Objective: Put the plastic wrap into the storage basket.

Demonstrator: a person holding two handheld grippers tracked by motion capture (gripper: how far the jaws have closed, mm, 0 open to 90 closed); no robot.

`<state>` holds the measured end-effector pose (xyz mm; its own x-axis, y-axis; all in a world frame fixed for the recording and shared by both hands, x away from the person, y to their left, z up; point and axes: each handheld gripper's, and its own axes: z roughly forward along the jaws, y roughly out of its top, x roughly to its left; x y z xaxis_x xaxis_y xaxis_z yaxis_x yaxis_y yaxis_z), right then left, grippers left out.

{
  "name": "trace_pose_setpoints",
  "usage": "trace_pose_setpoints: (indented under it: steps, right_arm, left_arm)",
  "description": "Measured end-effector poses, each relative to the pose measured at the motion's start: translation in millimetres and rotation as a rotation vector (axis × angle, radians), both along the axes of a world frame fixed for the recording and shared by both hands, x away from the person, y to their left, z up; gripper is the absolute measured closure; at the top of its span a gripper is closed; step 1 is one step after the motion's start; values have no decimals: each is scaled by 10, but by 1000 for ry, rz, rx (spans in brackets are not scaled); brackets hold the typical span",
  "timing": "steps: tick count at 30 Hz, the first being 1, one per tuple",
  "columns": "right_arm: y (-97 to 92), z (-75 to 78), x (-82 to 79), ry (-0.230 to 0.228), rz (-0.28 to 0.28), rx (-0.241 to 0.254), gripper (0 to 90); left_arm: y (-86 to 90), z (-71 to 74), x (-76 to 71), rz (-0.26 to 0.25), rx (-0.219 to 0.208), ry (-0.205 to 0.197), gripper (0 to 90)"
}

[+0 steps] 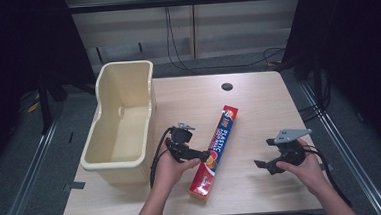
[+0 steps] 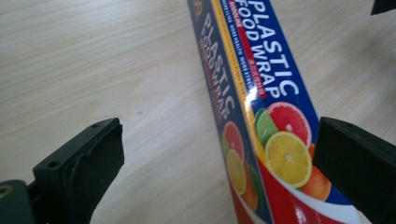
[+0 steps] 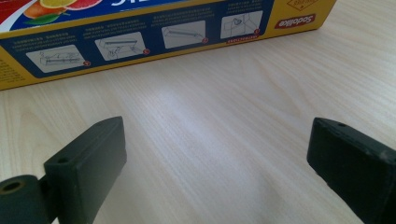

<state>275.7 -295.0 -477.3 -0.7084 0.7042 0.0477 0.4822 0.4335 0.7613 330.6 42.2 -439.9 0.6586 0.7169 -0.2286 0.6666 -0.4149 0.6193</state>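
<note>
A long plastic food wrap box (image 1: pixel 215 148), blue, red and yellow with citrus pictures, lies on the wooden table (image 1: pixel 258 98), running from near the front edge toward the back. My left gripper (image 1: pixel 201 156) is open at the box's left side near its front half; in the left gripper view the box (image 2: pixel 261 121) stands between the spread jaws, close to the right one. My right gripper (image 1: pixel 263 165) is open over bare table to the right of the box, apart from it. The right gripper view shows the box's side panel (image 3: pixel 154 35) ahead of the gripper (image 3: pixel 219 163).
A cream plastic tub (image 1: pixel 122 124) stands empty on the table's left side, just left of my left hand. A dark round hole (image 1: pixel 227 86) sits near the table's back edge. Black curtains and cables lie beyond the table.
</note>
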Motion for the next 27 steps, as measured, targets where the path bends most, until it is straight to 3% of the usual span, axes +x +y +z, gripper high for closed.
trace_pose_setpoints:
  steps: [10,16,27]
  right_arm:
    - [22,11,18,-4,1,5,48]
    - [8,11,5,-3,9,-2,47]
    - [-80,10,-64,-1,-29,5,54]
  left_arm:
    - [-170,36,127,-31,-6,39,19]
    - [-294,31,186,-44,14,52,19]
    - [-483,36,238,-78,43,71,28]
